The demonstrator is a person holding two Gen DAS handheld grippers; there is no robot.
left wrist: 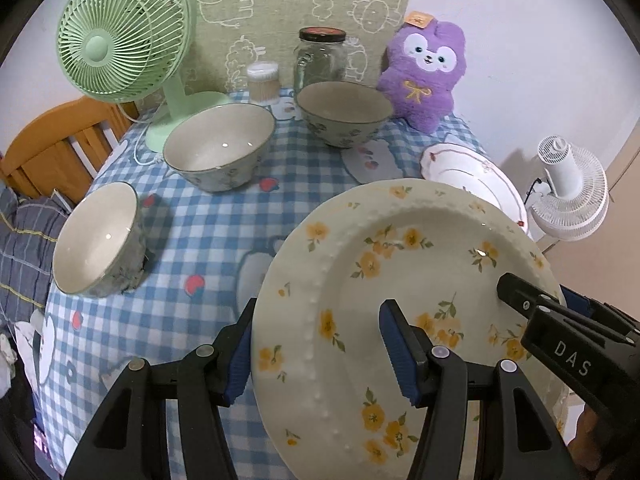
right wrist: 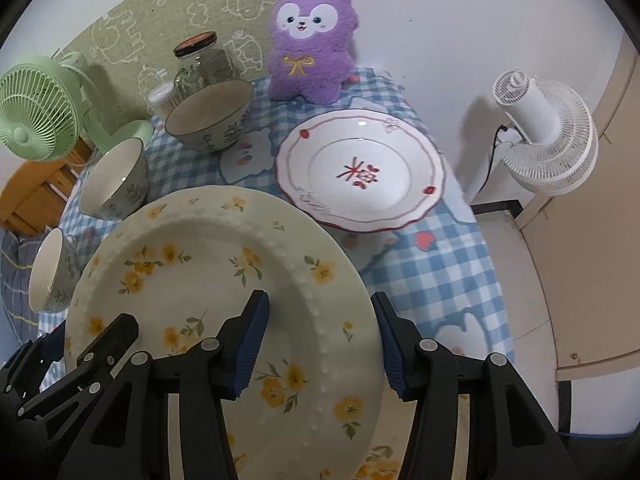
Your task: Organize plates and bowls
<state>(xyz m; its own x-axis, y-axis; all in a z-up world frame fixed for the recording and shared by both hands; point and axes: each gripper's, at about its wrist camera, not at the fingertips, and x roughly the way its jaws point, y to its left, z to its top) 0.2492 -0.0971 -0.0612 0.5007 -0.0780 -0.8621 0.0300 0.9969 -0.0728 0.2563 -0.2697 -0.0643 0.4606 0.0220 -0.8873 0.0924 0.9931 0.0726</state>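
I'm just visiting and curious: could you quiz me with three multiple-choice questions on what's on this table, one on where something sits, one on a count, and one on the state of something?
1. Where is the purple plush toy?
A. at the far edge, by the wall
B. inside a bowl
C. on the red-trimmed plate

2. How many bowls are on the checked tablecloth?
A. one
B. three
C. five

3. How is the yellow-flowered plate right now?
A. lying flat on the cloth
B. raised, with the left gripper and right gripper astride opposite rims
C. stacked under a bowl

Answers: 1 A, it stands against the wall. 2 B, three show in the left view. 3 B, both grippers straddle its rim.
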